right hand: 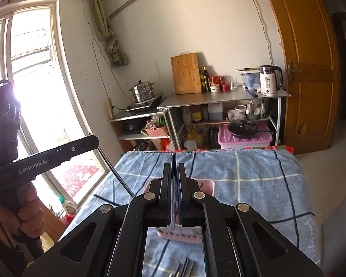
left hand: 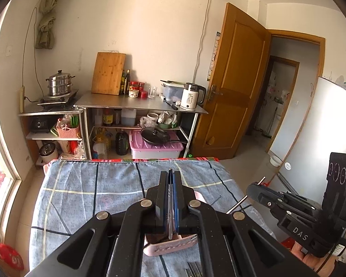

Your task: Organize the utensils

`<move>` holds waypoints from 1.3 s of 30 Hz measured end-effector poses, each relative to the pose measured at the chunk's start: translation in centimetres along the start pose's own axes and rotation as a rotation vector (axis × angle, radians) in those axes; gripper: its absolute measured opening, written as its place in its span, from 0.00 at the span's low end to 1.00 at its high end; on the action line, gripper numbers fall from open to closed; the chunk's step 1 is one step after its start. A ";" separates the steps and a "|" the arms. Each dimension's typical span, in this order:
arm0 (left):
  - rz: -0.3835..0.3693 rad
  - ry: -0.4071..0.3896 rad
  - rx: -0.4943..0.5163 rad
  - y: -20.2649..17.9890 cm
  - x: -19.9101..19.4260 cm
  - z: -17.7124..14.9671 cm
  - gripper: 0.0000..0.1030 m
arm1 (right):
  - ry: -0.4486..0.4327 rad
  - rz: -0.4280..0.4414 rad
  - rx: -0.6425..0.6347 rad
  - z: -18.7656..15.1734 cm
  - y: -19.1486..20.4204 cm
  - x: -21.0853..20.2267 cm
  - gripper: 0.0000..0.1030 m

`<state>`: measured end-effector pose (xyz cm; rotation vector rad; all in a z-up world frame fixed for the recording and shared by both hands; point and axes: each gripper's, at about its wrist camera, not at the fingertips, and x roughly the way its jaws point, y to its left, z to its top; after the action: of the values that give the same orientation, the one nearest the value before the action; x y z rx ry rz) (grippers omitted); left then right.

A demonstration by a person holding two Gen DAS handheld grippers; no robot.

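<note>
My left gripper (left hand: 170,175) is shut on a thin metal chopstick (left hand: 170,210), seen edge-on between its blue pads. In the right wrist view that same chopstick (right hand: 114,170) slants down from the left gripper (right hand: 91,141), which a hand holds. My right gripper (right hand: 174,166) is shut on a second metal chopstick (right hand: 173,210); the left wrist view shows that chopstick (left hand: 238,204) sticking out of the right gripper (left hand: 253,188). Both grippers hover above a pink slotted basket (left hand: 170,248) (right hand: 207,184) on the blue checked cloth (left hand: 92,184). Several metal utensils (left hand: 192,270) (right hand: 184,268) lie on the cloth near me.
Beyond the table's far edge stands a steel shelf (left hand: 138,103) with a kettle (left hand: 191,97), a cutting board (left hand: 108,73) and jars. A steamer pot (left hand: 58,83) sits to its left. A window (right hand: 34,80) lies left, a wooden door (left hand: 233,80) and white fridge (left hand: 323,127) right.
</note>
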<state>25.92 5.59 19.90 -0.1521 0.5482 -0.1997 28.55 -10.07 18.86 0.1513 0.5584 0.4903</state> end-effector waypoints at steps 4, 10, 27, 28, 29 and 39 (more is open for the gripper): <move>0.009 0.013 -0.009 1.1 1.6 0.1 0.03 | -0.001 0.000 0.014 -0.1 0.1 1.6 0.04; 0.011 0.044 -0.028 2.6 4.1 -1.1 0.03 | 0.027 -0.005 0.038 -1.0 -0.4 4.0 0.04; 0.019 0.229 -0.084 6.0 9.8 -5.4 0.04 | 0.173 -0.013 0.036 -5.1 -0.8 8.5 0.04; 0.019 0.234 -0.086 6.0 10.0 -5.5 0.04 | 0.180 -0.013 0.035 -5.3 -0.9 8.6 0.04; 0.018 0.239 -0.089 6.0 10.1 -5.6 0.04 | 0.189 -0.013 0.036 -5.4 -0.9 8.8 0.04; 0.040 0.174 -0.078 6.3 8.2 -5.1 0.08 | 0.183 0.012 0.037 -5.3 -1.0 7.6 0.12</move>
<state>30.98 9.35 10.32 -0.2007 0.7318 -0.1531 31.71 -7.25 10.59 0.1462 0.7467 0.5085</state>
